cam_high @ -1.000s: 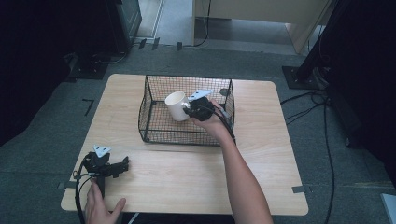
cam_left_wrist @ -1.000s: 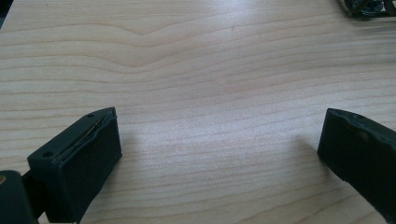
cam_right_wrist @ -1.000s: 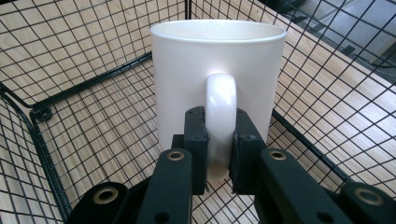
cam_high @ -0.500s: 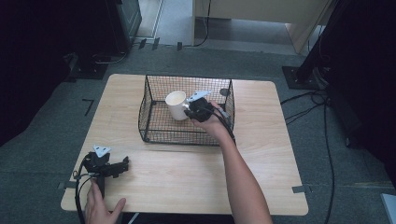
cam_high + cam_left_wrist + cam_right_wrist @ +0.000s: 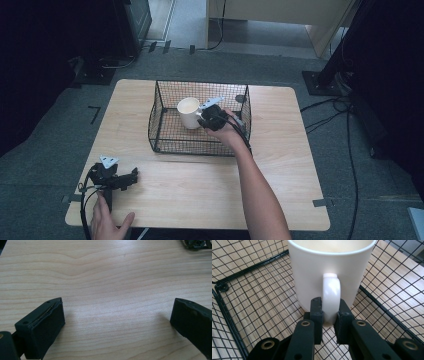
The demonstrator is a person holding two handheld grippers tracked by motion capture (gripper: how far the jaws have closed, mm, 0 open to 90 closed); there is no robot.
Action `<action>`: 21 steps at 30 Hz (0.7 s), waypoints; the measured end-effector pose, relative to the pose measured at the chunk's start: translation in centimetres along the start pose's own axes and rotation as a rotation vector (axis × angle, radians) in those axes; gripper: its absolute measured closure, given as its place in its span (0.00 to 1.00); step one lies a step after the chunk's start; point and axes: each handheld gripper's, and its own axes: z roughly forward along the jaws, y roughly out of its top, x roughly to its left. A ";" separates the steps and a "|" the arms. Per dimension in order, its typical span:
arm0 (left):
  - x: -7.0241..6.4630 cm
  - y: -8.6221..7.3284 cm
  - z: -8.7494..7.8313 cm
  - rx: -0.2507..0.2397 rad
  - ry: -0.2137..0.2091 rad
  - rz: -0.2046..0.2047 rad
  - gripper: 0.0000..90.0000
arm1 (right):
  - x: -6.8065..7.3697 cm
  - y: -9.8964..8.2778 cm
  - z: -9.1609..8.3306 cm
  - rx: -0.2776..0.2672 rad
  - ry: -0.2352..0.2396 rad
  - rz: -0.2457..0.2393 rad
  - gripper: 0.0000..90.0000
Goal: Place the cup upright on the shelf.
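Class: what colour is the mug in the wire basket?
White mug, cream inside; clearest in the right gripper view.

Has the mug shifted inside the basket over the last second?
No. The mug sits at the same spot against the basket's wires in the high view, with the right gripper shut on its handle.

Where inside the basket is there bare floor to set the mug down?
Inside the wire basket, the floor left of the white mug is bare, up to the left wall. The right part is crowded by the right gripper, jaws clamped on the mug's handle.
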 end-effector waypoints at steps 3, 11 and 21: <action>0.0 0.0 0.0 0.000 0.000 0.000 0.00 | 0.0 0.0 0.1 0.015 -0.005 0.005 0.86; 0.0 0.0 0.0 0.000 0.000 0.000 0.00 | -0.2 0.0 -0.2 -0.005 0.001 0.029 0.75; 0.0 0.0 0.0 0.000 0.000 0.000 0.00 | -1.2 0.4 -1.2 -0.104 0.026 0.159 0.22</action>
